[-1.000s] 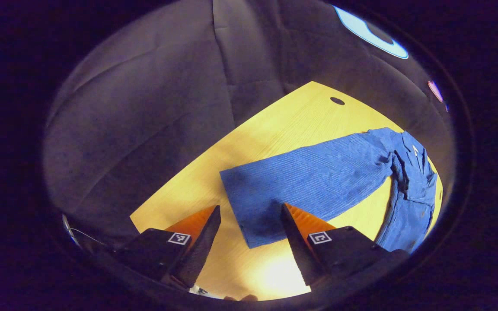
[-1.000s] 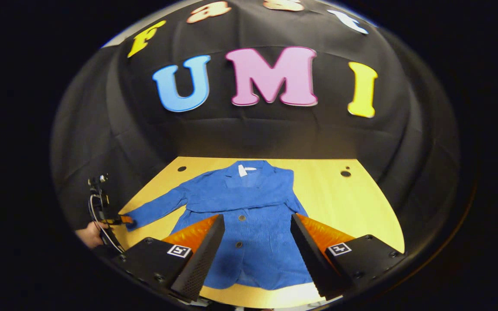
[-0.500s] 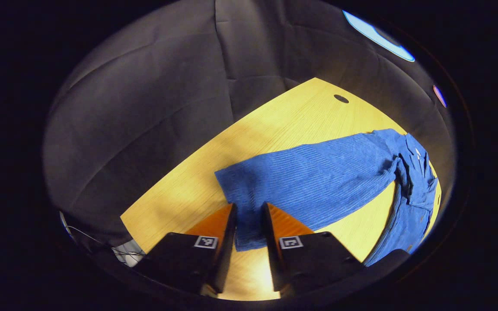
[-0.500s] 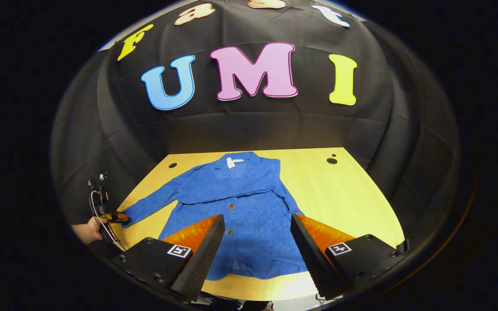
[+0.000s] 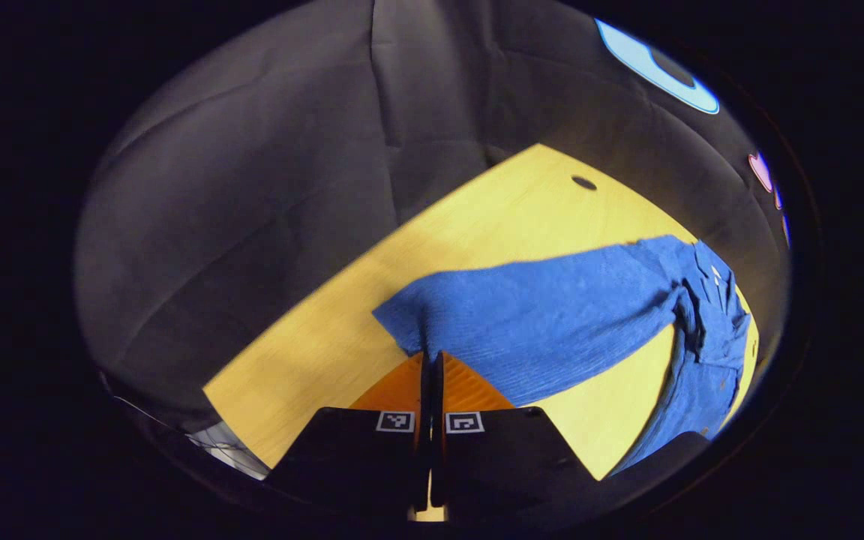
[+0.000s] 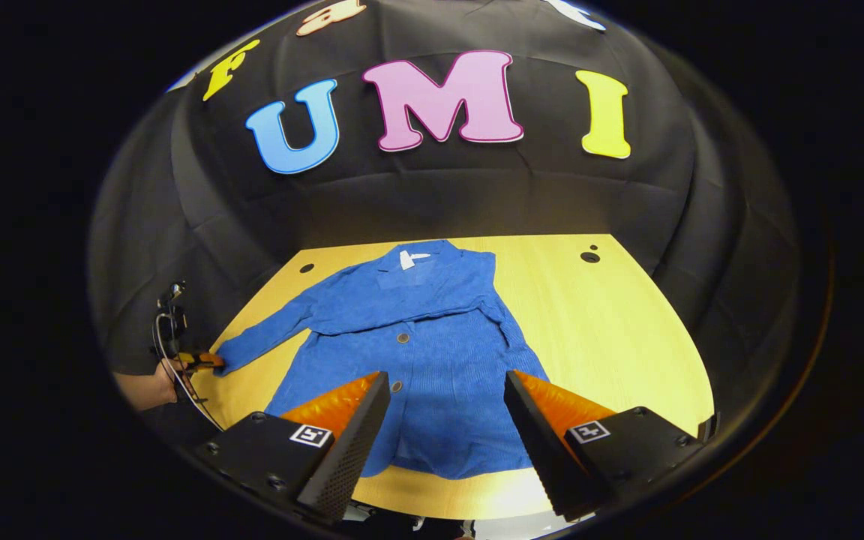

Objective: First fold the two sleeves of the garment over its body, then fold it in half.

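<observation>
A blue jacket [image 6: 417, 360] lay front-up on the wooden bench [image 6: 612, 330], collar toward the wall. Its one sleeve was folded across the chest; the other sleeve [image 5: 537, 315] stretched out sideways. The left tool [image 5: 429, 360] was closed, its fingers pinching that sleeve's cuff [image 5: 409, 322]; a hand [image 6: 143, 386] held it at the bench's edge. The right tool [image 6: 447, 390] stood wide open above the hem, gripping nothing.

Left tongs [image 5: 430, 358] pinched on cuff of blue jacket sleeve [image 5: 537, 319], over yellow wooden table [image 5: 312, 352].
</observation>
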`<state>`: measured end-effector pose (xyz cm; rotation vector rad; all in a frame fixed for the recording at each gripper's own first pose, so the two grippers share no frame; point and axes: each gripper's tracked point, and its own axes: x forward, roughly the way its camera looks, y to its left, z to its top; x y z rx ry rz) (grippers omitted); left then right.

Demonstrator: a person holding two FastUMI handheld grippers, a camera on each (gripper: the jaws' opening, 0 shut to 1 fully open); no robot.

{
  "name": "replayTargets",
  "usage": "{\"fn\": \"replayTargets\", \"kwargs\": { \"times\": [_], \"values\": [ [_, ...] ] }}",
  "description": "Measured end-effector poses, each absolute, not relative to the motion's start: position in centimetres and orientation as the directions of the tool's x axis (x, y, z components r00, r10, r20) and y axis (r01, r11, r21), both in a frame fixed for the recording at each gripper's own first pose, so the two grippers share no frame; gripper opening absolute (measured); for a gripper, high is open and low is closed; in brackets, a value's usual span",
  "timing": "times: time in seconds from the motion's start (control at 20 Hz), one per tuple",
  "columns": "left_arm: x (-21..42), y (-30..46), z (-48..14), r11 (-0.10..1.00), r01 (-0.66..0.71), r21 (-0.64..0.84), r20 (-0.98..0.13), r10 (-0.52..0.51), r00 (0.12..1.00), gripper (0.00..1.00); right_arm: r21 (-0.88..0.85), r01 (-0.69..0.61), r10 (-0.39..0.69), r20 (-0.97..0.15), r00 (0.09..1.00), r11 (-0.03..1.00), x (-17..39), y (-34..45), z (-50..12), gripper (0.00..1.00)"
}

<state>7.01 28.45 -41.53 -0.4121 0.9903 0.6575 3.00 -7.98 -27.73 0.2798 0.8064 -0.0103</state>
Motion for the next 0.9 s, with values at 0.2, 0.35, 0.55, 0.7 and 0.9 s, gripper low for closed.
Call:
{"fn": "replayTargets", "kwargs": {
  "times": [0.2,0.35,0.55,0.7,0.9],
  "values": [
    [14.0,24.4,-35.2,0.788,-0.606,-0.113,-0.809,0.281,0.517,0.0,0.226,0.136,0.068,-0.711,0.7,0.965,3.8,-11.0,-28.8,0.98],
    [20.1,18.6,-30.8,0.86,-0.481,-0.173,-0.744,0.206,0.636,0.0,0.232,0.155,0.063,-0.722,0.689,0.96,4.1,-12.7,-30.2,0.98],
    [27.2,6.1,-26.6,0.911,-0.302,-0.281,-0.686,0.03,0.727,0.0,0.251,0.177,0.065,-0.729,0.682,0.952,3.9,-15.0,-31.5,0.98],
    [30.1,-3.6,-25.4,0.921,-0.157,-0.358,-0.653,-0.126,0.747,0.0,0.262,0.192,0.048,-0.699,0.713,0.946,4.0,-16.9,-31.0,0.98],
    [33.3,-14.8,-26.2,0.886,-0.053,-0.46,-0.639,-0.289,0.713,0.0,0.27,0.192,0.057,-0.704,0.708,0.943,3.5,-18.0,-31.8,0.98]
  ]
}}
